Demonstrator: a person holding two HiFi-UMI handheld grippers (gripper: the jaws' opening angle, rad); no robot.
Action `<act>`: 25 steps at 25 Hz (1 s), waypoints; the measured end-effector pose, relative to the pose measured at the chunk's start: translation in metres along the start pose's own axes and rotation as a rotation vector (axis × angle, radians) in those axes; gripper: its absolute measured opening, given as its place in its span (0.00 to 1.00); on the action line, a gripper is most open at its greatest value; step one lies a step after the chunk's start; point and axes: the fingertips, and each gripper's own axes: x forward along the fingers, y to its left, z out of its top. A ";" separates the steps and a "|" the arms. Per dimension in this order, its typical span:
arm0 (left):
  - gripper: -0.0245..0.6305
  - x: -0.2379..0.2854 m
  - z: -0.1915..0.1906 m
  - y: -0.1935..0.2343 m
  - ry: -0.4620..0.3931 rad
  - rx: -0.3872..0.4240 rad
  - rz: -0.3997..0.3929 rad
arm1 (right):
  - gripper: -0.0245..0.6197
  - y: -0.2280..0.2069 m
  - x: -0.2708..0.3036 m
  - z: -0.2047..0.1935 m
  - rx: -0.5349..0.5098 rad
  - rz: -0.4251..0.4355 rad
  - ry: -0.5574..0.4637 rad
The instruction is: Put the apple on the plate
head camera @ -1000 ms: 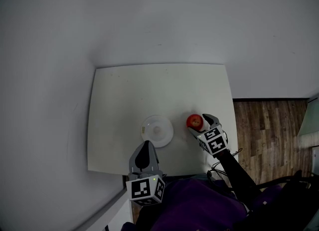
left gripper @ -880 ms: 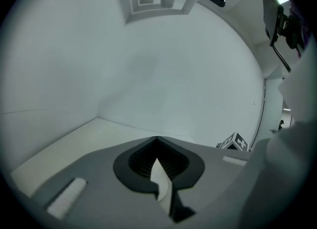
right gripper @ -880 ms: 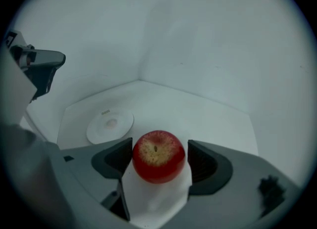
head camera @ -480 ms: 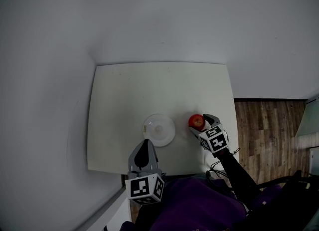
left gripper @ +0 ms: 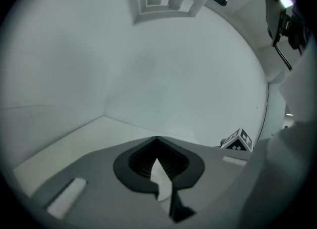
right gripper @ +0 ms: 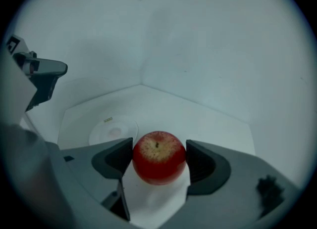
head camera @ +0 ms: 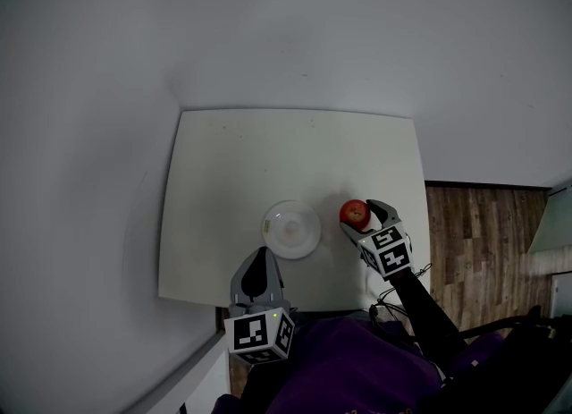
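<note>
Right gripper [head camera: 361, 219] pinches apple [head camera: 355, 214] near right edge of table [head camera: 223, 162], bare surface between apple and plate [head camera: 291, 229]; left gripper [head camera: 261, 257], jaws pressed together, at front edge.

The white square table [head camera: 268, 153] is tucked into a corner, with plain grey walls [head camera: 286, 37] on its far and left sides. Off to the right there's brown wood-plank floor [head camera: 483, 233], and a dark baseboard [head camera: 487, 186] runs along where it meets the far wall. At the near edge of the table there's a purple top [head camera: 349, 367], with a thin black cable [head camera: 386, 300] looping just above it. Something black and bulky [head camera: 527, 359] sits at the near right, can't tell what.
</note>
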 end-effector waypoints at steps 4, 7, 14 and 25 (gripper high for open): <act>0.05 -0.007 0.001 0.008 -0.007 0.000 0.016 | 0.56 0.017 0.003 0.015 -0.031 0.040 -0.016; 0.05 -0.014 0.001 0.014 -0.011 0.004 0.029 | 0.56 0.032 0.006 0.024 -0.069 0.070 -0.024; 0.05 -0.027 0.003 0.030 -0.024 -0.021 0.081 | 0.56 0.062 0.016 0.042 -0.125 0.120 -0.044; 0.05 -0.040 0.001 0.040 -0.036 -0.033 0.118 | 0.56 0.098 0.031 0.051 -0.135 0.195 -0.062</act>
